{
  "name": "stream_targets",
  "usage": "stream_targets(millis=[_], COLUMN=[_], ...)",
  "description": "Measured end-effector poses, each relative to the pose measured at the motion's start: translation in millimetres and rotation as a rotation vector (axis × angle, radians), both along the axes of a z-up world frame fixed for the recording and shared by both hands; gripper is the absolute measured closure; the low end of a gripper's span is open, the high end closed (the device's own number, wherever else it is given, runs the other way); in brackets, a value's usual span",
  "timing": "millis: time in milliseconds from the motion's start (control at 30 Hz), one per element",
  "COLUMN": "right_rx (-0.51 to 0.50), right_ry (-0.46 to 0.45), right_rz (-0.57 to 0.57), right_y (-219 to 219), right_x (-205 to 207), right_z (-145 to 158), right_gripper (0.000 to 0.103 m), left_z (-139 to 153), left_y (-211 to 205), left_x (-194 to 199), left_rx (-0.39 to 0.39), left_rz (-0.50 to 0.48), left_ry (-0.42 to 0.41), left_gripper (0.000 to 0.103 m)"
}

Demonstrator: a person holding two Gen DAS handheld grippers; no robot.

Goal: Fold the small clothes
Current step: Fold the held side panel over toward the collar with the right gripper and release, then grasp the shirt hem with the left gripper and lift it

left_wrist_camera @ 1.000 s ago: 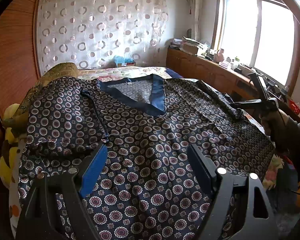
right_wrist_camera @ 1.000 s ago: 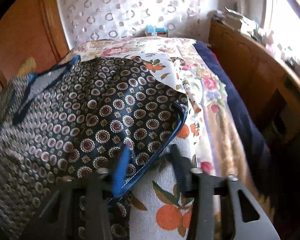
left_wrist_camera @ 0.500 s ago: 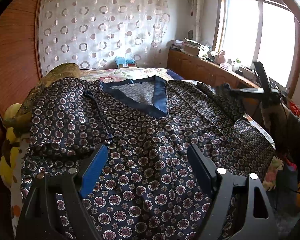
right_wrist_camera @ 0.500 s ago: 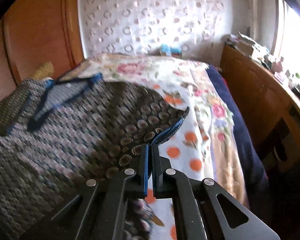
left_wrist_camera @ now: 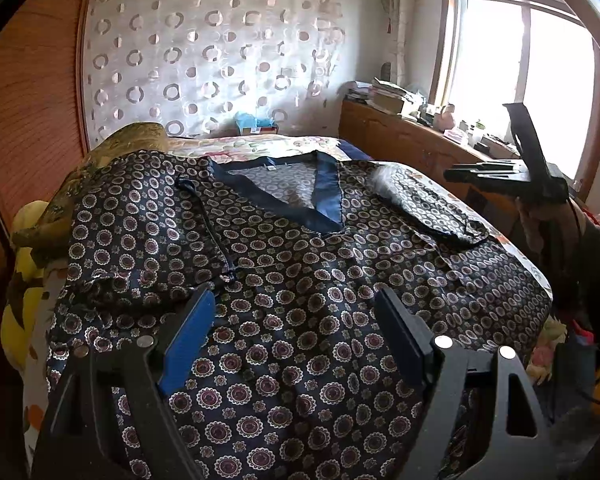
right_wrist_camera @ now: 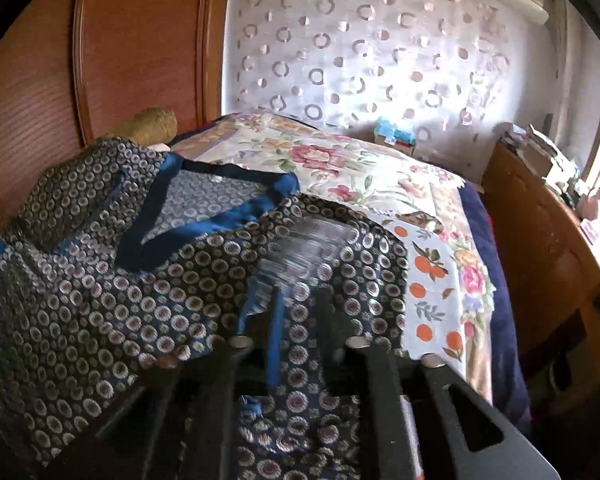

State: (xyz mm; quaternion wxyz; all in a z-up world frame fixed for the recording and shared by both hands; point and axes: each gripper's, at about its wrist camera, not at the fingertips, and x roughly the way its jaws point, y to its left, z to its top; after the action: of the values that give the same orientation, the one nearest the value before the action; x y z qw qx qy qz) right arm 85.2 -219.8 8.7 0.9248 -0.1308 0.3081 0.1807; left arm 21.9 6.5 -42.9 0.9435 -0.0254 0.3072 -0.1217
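I have the patterned shirt spread face up on the bed, its right sleeve now folded in across the chest. My right gripper has just been opening, its 2 fingers parted a little with nothing pinched, while my left gripper hovers wide open and empty over the lower front. The cloth looks slippery, so I judge the sleeve could slide back out, or the gripper could snag it on retreat.
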Motion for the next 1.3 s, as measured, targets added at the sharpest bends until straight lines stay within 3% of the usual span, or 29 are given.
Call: stream_targets(millis=[67,400,600,733,1133,1233,1300], right_rx=[0.003,-0.051,0.035,0.043,0.078,0.079,0.082], right_ry=[0.007,0.159,0.220,0.207,0.194,0.193,0.194], right_rz=[-0.015,-0.145,-0.160,-0.112,-0.132,-0.133,-0.133], right_y=[-8,-28,-53,-51,-58,-58,-58], right_x=[-1,34,49,52,41,41,41], right_z=[-2,-41,-50,-50,-56,-56,-56], right_gripper=[0.067,0.066,0.067,0.079,0.079,0.079,0.079], left_z=[-1,-2,-6,-3,15,15,12], left_y=[1,4,19,32,98,117,130], left_x=[0,3,9,15,68,87,100], left_rx=[-0.003,0.005,0.013,0.023,0.134,0.095,0.058], left_rz=[0.003,0.011,0.049,0.077,0.205,0.201,0.202], left_ry=[0.002,0.006,0.019,0.012,-0.004,0.019,0.041], left_gripper=[0.021,0.021,0.021,0.021,0.021,0.021,0.027])
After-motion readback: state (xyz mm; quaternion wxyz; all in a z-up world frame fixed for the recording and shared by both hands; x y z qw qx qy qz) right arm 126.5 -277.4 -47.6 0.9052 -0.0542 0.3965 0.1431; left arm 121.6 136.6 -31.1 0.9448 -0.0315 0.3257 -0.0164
